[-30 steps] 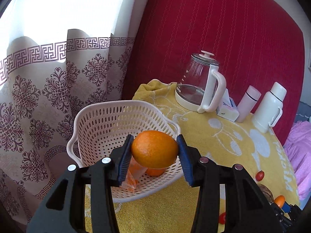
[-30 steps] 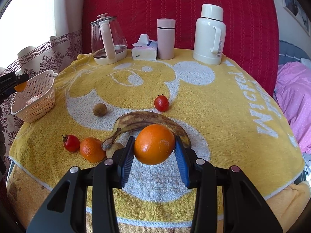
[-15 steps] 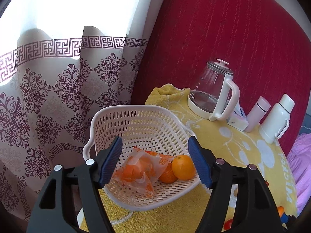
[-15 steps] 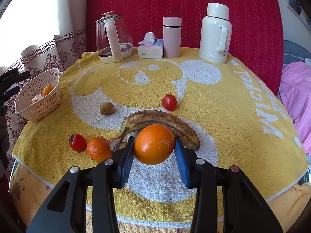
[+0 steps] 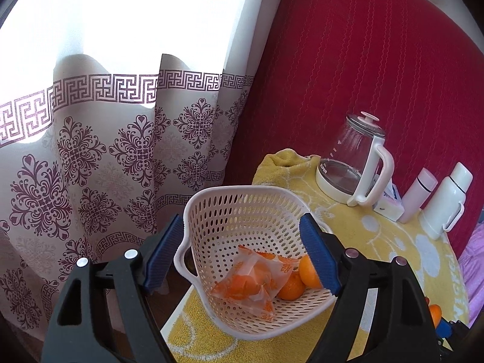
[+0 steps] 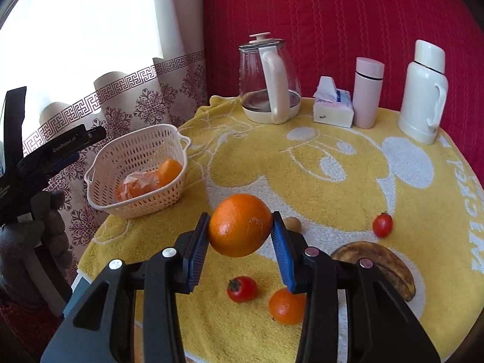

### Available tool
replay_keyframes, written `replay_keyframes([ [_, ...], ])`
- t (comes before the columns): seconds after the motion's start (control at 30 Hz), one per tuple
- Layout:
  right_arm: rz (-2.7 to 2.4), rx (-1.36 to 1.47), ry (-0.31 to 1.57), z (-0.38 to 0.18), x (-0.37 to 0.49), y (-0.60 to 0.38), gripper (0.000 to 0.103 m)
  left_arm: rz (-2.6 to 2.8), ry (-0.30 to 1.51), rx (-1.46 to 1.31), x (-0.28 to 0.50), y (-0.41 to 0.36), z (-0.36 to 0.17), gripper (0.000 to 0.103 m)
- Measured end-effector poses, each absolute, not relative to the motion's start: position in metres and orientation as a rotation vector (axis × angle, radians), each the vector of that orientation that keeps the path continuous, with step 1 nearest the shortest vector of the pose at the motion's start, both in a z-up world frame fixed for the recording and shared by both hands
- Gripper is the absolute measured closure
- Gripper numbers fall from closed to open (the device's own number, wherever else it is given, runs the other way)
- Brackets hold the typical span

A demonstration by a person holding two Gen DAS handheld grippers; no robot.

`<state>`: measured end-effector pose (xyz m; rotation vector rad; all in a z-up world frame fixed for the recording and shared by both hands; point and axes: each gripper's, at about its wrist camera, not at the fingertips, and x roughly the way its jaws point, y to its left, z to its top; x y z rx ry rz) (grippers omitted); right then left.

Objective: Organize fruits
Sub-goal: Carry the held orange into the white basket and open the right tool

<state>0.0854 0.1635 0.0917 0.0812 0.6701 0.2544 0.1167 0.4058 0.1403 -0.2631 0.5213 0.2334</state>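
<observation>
Right gripper (image 6: 240, 242) is clamped on a large orange (image 6: 240, 224), blue pads on its two sides at the widest part, fruit held clear above the yellow towel (image 6: 332, 157). Grip at the equator makes sense: round skin, so any higher or lower bite would probably squeeze it out. The gripper points toward the white perforated basket (image 6: 104, 163), which sits at the towel's edge beside the patterned curtain (image 6: 127, 103); I read this as carrying the orange to the basket. Left gripper (image 5: 242, 255) is wide open and holds nothing, its jaws straddling the basket's near rim from above, so the drop zone is partly occupied. It likely has to clear before the right one comes in. Inside the basket (image 5: 242, 205): a plastic-wrapped orange pack (image 5: 252, 281) and two small oranges (image 5: 292, 286) against the wall nearer the glass kettle (image 5: 354, 163), leaving the curtain-side floor free for another fruit. Away from the basket, loose on the towel: two cherry tomatoes (image 6: 242, 289), a small orange (image 6: 286, 307), an overripe banana (image 6: 378, 260) and a brownish fruit (image 6: 292, 224), mostly hidden behind the right finger. Beyond the basket, the kettle, tissue pack (image 6: 332, 107), pink flask (image 6: 367, 92) and white thermos (image 6: 423, 90) line the far edge, out of the working path.
</observation>
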Motion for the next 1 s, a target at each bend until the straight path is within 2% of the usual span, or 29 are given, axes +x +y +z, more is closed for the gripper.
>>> replay_keyframes([
  [0.37, 0.438, 0.108, 0.706, 0.117, 0.157, 0.261, 0.062, 0.278, 0.504, -0.316, 0.113, 0.433, 0.146, 0.022],
  [0.43, 0.441, 0.116, 0.694, 0.120, 0.165, 0.272, 0.056, 0.284, 0.502, -0.333, 0.113, 0.437, 0.146, 0.022],
  [0.47, 0.438, 0.122, 0.689, 0.121, 0.168, 0.274, 0.049, 0.285, 0.504, -0.342, 0.113, 0.440, 0.146, 0.022],
  [1.0, 0.366, 0.139, 0.712, 0.098, 0.146, 0.243, 0.049, 0.254, 0.521, -0.308, 0.116, 0.423, 0.142, 0.021],
])
